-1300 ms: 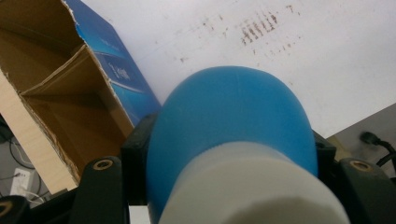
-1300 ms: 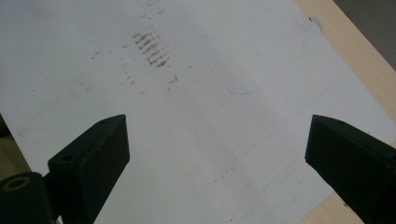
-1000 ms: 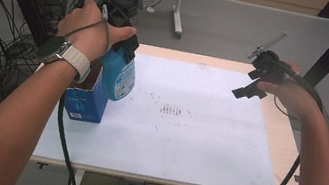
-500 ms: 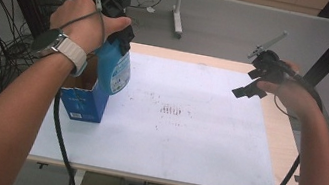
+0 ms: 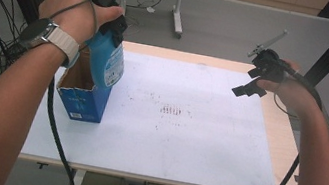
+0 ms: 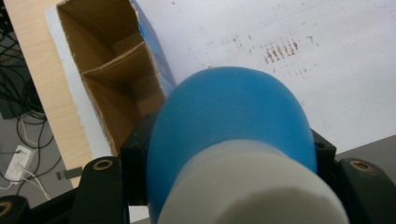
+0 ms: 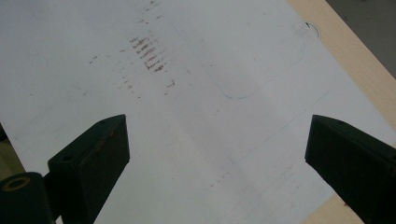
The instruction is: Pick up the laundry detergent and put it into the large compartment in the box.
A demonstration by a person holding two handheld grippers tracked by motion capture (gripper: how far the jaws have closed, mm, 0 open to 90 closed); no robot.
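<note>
The bench [image 5: 276, 141] stood on a grey floor strewn with cables, its top covered by a white sheet [image 5: 187, 126] with faint brown smudges. Over the last second the left hand-held gripper [image 5: 108, 22] had risen, drawing the blue bottle [image 5: 106, 62] higher out of the open blue box [image 5: 81, 101] near the left edge; only the bottle's base was still at the box's mouth, so the lift-out looked nearly done. The jaws were clamped on the bottle's neck, just under its white cap [image 6: 252, 186]. Its long axis ran nearly upright, leaning slightly, cap up, base towards the box. The right hand-held gripper [image 5: 255, 82] hung over the right edge, jaws wide apart and holding nothing.
</note>
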